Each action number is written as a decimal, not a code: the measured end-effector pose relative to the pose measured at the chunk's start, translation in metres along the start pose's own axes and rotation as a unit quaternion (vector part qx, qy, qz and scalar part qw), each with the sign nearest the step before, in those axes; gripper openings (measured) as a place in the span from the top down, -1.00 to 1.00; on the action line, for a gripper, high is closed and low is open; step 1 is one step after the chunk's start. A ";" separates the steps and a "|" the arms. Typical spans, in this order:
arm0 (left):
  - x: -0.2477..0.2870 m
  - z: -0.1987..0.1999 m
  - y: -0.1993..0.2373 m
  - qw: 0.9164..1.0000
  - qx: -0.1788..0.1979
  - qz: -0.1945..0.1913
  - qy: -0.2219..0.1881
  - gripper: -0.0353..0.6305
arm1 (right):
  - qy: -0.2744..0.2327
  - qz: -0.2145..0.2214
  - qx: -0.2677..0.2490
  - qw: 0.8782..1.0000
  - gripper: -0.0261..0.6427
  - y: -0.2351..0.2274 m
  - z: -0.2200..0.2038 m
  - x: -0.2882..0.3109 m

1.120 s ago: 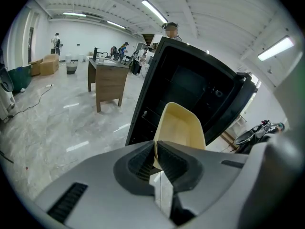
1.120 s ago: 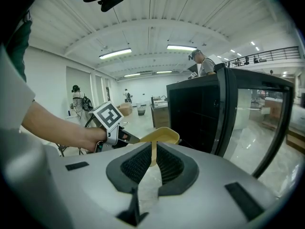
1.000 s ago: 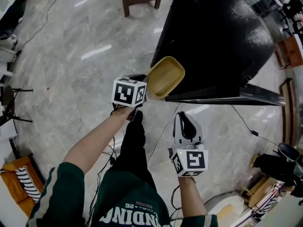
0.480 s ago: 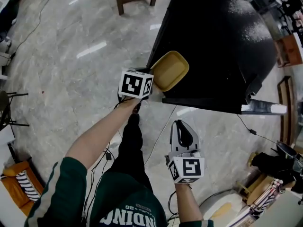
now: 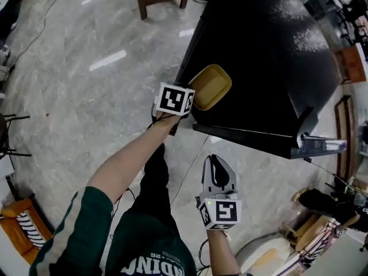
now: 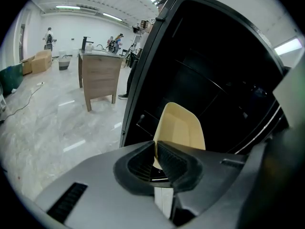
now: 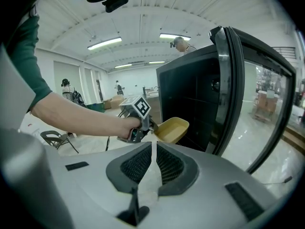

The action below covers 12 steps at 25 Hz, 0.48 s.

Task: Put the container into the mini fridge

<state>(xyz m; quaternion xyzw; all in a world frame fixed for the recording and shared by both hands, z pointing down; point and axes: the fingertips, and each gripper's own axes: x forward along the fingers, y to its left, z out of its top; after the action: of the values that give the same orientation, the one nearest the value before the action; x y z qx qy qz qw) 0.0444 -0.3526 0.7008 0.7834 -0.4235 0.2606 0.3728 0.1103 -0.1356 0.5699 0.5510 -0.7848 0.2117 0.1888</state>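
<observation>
Container (image 5: pixel 210 87) is travelling further toward the mini fridge (image 5: pixel 259 50). Compared with a second ago, the yellow tray is lying more across the dark cabinet's open front than beside its corner, and the person's left arm is reaching out straighter behind it. The left gripper (image 6: pixel 156 152) is clamping the container's near rim between its closed jaws and holding it out tilted at the threshold of the dark interior, where shelves are showing faintly in the left gripper view. It is not resting on anything yet. Judging by this, the carry is nearly finishing and the placing inside is about to begin. The right gripper (image 7: pixel 155 162) is hanging back near the person's body, jaws almost together with nothing between them. It is sitting lower in the head view than before, well apart from the container. The door (image 7: pixel 243 80) is standing open at the right, leaving the way in free.
</observation>
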 end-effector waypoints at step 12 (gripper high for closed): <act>0.049 0.023 -0.014 1.000 -0.012 0.003 0.006 0.82 | 0.018 -0.017 0.010 1.000 0.81 -0.018 -0.012 0.002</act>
<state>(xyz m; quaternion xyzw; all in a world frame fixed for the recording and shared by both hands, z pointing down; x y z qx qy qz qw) 0.0832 -0.3885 0.7178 0.7759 -0.4265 0.2614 0.3844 0.1274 -0.1363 0.5830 0.5627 -0.7694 0.2261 0.2008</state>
